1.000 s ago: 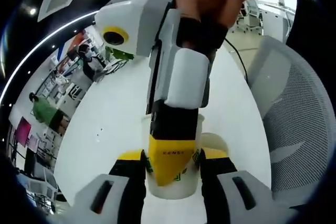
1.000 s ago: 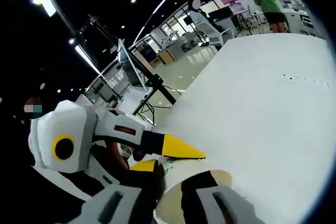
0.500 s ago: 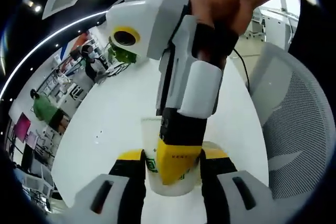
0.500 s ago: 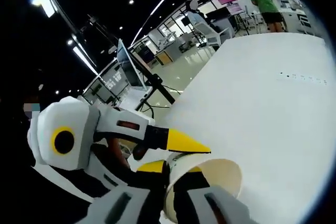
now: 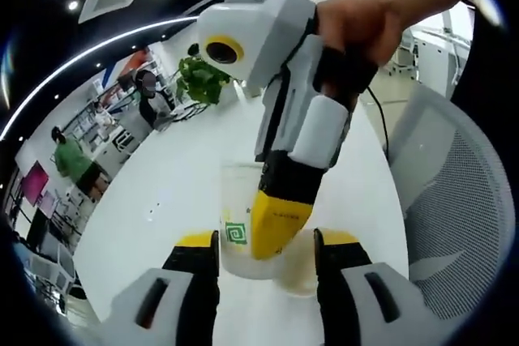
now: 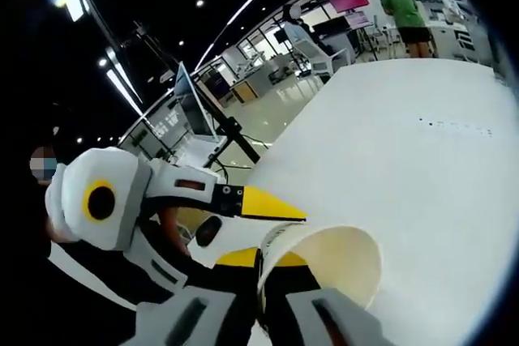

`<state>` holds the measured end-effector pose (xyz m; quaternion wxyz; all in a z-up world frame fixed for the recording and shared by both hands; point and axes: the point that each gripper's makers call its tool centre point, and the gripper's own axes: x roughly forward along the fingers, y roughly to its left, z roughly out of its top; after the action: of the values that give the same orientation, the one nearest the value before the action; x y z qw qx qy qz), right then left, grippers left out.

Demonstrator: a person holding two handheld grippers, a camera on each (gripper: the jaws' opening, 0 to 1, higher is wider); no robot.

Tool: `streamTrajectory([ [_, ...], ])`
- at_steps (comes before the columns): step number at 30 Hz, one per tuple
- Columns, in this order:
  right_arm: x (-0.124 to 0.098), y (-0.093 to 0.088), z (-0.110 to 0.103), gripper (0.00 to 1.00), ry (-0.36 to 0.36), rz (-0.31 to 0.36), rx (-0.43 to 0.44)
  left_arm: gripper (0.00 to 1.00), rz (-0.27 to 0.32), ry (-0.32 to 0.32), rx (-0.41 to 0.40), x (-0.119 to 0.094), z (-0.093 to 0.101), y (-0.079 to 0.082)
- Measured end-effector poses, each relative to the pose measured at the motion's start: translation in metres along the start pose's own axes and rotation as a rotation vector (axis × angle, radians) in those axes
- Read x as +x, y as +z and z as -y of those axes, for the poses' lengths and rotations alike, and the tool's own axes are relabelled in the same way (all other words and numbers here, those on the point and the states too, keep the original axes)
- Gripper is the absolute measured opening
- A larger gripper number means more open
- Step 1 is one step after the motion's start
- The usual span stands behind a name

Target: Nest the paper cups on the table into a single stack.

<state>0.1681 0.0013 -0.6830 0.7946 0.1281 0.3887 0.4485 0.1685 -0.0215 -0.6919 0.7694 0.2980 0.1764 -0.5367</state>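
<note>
Round white matte table [image 5: 170, 192], smooth, bare around the cups. White paper cup with green square logo [image 5: 243, 228], thin rolled rim, tapered wall, stands on the table between the left gripper [image 5: 263, 253] jaws, which are parted and seem not to press it. Right gripper [image 6: 272, 301] pinches that cup's rim [image 6: 324, 249], one jaw inside. Second cup [image 5: 304, 269] just behind, possibly nested below. Step: likely lifting to nest; next needs mouths aligned.

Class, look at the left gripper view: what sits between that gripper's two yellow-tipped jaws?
A paper cup with a green logo, with the right gripper's yellow jaw across its front. This shows in the left gripper view.
</note>
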Motion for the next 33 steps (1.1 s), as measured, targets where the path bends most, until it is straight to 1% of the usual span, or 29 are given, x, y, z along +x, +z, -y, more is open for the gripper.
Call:
streamTrajectory([
  [1, 0.000, 0.000, 0.004, 0.00, -0.004, -0.001, -0.002, 0.46, 0.005, 0.005, -0.023, -0.002, -0.001, -0.001],
  [2, 0.000, 0.001, 0.006, 0.00, -0.007, -0.003, -0.004, 0.46, 0.019, 0.009, -0.064, -0.004, 0.001, 0.001],
  [4, -0.003, -0.002, 0.004, 0.00, -0.016, -0.010, -0.010, 0.47, 0.038, 0.023, -0.123, -0.008, -0.002, -0.001],
  [8, -0.005, -0.001, 0.012, 0.00, -0.027, -0.020, -0.018, 0.49, 0.055, 0.047, -0.180, -0.012, -0.011, -0.010],
  [10, -0.009, -0.002, 0.006, 0.00, -0.029, -0.022, -0.021, 0.50, 0.059, 0.057, -0.208, -0.016, -0.013, -0.012],
  [14, -0.007, 0.003, 0.017, 0.00, -0.041, -0.031, -0.034, 0.53, 0.071, 0.083, -0.269, -0.022, -0.019, -0.020],
  [16, -0.010, 0.000, 0.010, 0.00, -0.043, -0.040, -0.044, 0.54, 0.086, 0.099, -0.316, -0.024, -0.023, -0.025],
  [17, -0.010, 0.000, 0.010, 0.00, -0.045, -0.045, -0.050, 0.55, 0.087, 0.103, -0.330, -0.025, -0.024, -0.028],
  [19, -0.010, -0.001, 0.014, 0.00, -0.051, -0.056, -0.061, 0.56, 0.081, 0.115, -0.342, -0.028, -0.024, -0.032],
  [20, -0.009, -0.002, 0.015, 0.00, -0.052, -0.062, -0.067, 0.57, 0.075, 0.121, -0.345, -0.031, -0.021, -0.032],
  [21, -0.010, -0.003, 0.013, 0.00, -0.054, -0.065, -0.071, 0.58, 0.071, 0.130, -0.357, -0.033, -0.019, -0.033],
  [23, -0.012, -0.005, 0.009, 0.00, -0.058, -0.074, -0.079, 0.58, 0.075, 0.136, -0.378, -0.032, -0.022, -0.044],
  [25, -0.013, -0.006, 0.009, 0.00, -0.059, -0.079, -0.083, 0.58, 0.079, 0.144, -0.400, -0.033, -0.022, -0.048],
  [29, -0.012, -0.007, 0.013, 0.00, -0.064, -0.094, -0.093, 0.58, 0.078, 0.150, -0.425, -0.037, -0.016, -0.054],
  [33, -0.010, -0.006, 0.017, 0.00, -0.063, -0.102, -0.100, 0.58, 0.081, 0.154, -0.448, -0.039, -0.015, -0.059],
])
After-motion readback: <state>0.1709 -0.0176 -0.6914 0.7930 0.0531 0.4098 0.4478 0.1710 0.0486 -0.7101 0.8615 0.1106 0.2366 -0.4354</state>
